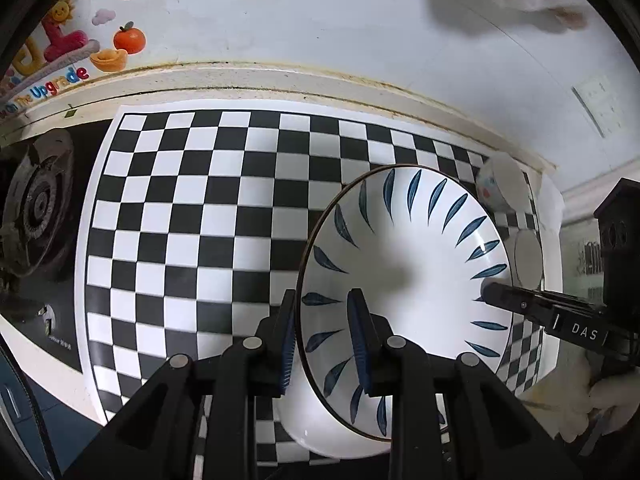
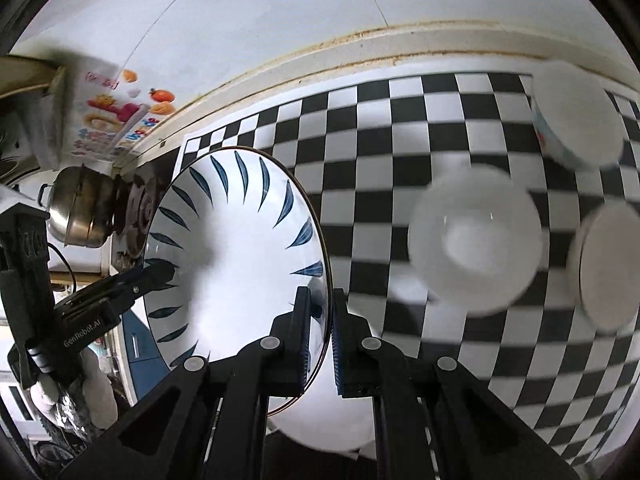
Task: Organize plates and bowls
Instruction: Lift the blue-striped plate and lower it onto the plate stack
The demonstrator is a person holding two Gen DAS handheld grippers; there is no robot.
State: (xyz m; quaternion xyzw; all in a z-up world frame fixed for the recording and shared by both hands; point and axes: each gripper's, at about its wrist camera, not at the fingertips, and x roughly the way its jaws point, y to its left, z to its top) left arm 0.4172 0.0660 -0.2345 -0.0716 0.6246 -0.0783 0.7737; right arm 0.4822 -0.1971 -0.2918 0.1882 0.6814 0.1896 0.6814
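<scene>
Far left in the left wrist view: a burner beside the checkered mat, with a sticker on the wall above. Left gripper pinching the near-left rim of the big bowl, one finger outside the wall, one inside. Bowl white with blue leaf marks, held tilted above the mat. Right gripper clamped on the opposite rim, seen side-on at the right edge.

In the right wrist view: a steel pot at far left, then the left gripper on the bowl's far rim. Right gripper pressed tight on the near rim. Further right on the mat, blurred: a white bowl, a patterned bowl, a third bowl at the edge.
</scene>
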